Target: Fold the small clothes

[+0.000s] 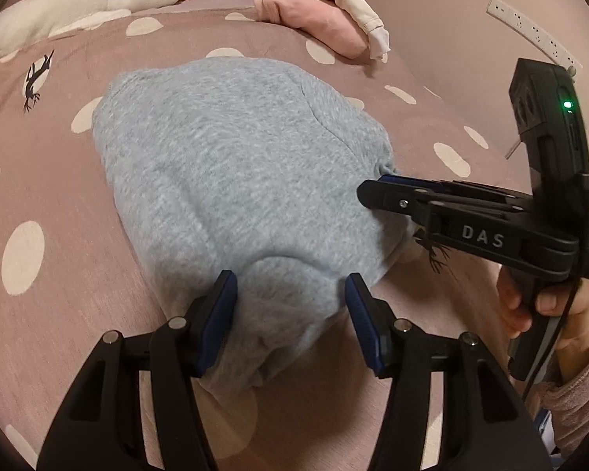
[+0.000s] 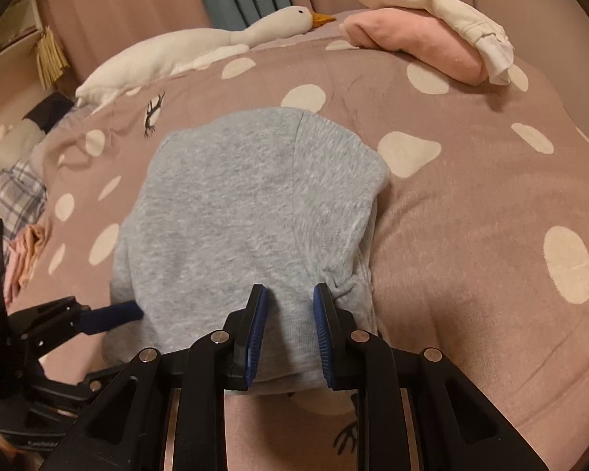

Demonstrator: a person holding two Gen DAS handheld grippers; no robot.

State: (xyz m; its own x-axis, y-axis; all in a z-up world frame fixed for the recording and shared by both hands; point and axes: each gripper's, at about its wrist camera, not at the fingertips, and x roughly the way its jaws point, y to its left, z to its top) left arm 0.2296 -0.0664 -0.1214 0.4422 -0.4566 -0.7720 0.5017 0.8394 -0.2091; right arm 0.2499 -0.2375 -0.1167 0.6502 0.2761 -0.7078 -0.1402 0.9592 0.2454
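The left hand-held gripper (image 1: 290, 314) was pointed steeply down, jaws set about halfway apart with a hump of the grey garment (image 1: 235, 165) bunched up between the blue pads (image 1: 220, 322). Whether the pads actually pressed on it couldn't be made out. The right hand-held gripper (image 2: 288, 337) was angled down too, jaws pulled in narrow and clamped on the garment's near edge. In the left wrist view it was seen coming in from the right side, gripped by a hand (image 1: 530, 306) wrapped round its handle, with a pinkish knit sleeve (image 1: 581, 384) at the wrist.
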